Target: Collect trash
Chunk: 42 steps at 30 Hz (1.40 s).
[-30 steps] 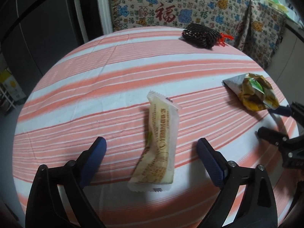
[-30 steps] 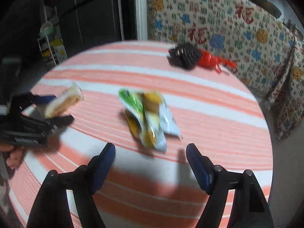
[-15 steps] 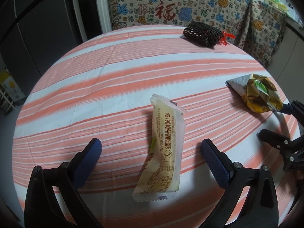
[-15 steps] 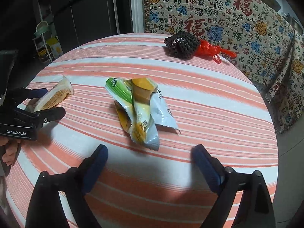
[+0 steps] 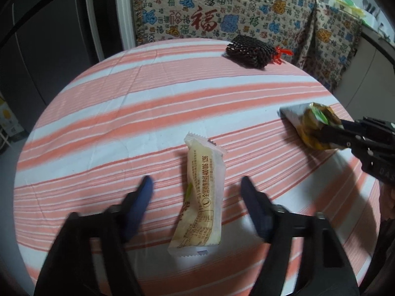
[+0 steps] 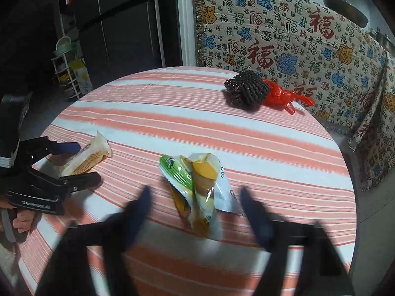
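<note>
A cream snack wrapper (image 5: 202, 197) lies flat on the striped round table (image 5: 123, 113), between the blue-padded fingers of my left gripper (image 5: 196, 190). Those jaws are closing and blurred, with gaps still on both sides of the wrapper. A crumpled green and yellow wrapper (image 6: 197, 190) lies between the fingers of my right gripper (image 6: 195, 194), whose jaws are also closing and blurred, its pads not pressing. The left wrist view shows the right gripper (image 5: 330, 128) with fingers along both sides of that wrapper (image 5: 313, 123). In the right wrist view, the left gripper (image 6: 88, 161) straddles the cream wrapper (image 6: 88, 157).
A black foam net (image 6: 246, 91) with a red plastic bag (image 6: 281, 96) sits at the table's far side. Behind stands furniture under a patterned cloth (image 5: 222, 12). Dark cabinet doors (image 5: 49, 49) and a small rack (image 6: 69, 74) are at the left. A hand (image 6: 22, 222) holds the left gripper.
Both grippers' jaws have narrowed from wide open around their wrappers. In the left wrist view the right gripper has come up onto the green and yellow wrapper. Both wrappers still lie on the table.
</note>
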Motion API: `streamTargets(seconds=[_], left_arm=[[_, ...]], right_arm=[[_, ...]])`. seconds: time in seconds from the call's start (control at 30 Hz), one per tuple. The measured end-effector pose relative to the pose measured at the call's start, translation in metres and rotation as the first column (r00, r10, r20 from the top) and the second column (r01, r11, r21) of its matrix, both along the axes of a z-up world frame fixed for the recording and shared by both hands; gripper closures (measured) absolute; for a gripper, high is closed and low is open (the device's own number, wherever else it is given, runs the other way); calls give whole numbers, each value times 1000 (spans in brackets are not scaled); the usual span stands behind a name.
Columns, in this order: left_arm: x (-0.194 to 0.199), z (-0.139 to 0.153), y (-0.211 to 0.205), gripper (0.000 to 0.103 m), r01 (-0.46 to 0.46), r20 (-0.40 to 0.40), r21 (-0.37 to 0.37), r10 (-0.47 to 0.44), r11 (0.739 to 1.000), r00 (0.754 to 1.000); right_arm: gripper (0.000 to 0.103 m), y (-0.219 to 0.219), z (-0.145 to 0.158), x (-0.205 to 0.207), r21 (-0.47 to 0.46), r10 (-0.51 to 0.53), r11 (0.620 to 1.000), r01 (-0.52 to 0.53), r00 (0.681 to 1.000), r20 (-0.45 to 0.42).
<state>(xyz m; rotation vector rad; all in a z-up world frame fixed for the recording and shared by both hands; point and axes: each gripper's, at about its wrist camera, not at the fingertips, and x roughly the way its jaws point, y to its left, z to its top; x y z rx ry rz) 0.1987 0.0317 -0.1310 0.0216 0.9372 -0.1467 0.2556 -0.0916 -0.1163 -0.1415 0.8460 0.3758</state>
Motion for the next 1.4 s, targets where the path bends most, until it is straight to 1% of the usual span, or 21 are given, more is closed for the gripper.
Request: streamTargets(seconds=[0.03,0.1,0.2,0.33,0.43,0.6,0.83,1.13,1.3,1.4], left_arm=[[-1,2,1,67,7,2,-11,-7,1000,1000],[-4,5,3,87,16,3,-38,-16,999,1000],[-11,13,2,88,18,29,-59,-16,998,999],[-20,29,-6,88,27,72,-77,-21,997,997],[-26,44,-18,88,39,109,-60,-32,997,993],[-28,59,-40,88,66,135,-58,-58,996,989],[-27,76,-75,88,116,173,-38,-107,993,979],[-27,82,-109,88,166,188,-12,-161,986,969],[-25,79,-120,88,190,178,-28,-182,981,967],[-25,72,-129,88,213,155,-51,-203,976,967]], right_arm=[[85,-1,2,0,5,-4,1000,4,1000,-3],[88,-3,7,-4,18,-17,1000,17,1000,2],[90,-9,14,-12,61,-24,998,24,1000,-3],[90,-23,26,-26,86,-39,996,39,999,3],[90,-36,36,-33,109,-58,992,56,998,8],[90,-60,50,-46,134,-96,987,93,995,18],[90,-95,55,-59,150,-158,977,154,987,15],[90,-129,54,-71,165,-218,963,214,976,10],[90,-139,52,-73,174,-237,957,232,972,7],[90,-144,52,-74,176,-248,954,243,969,9]])
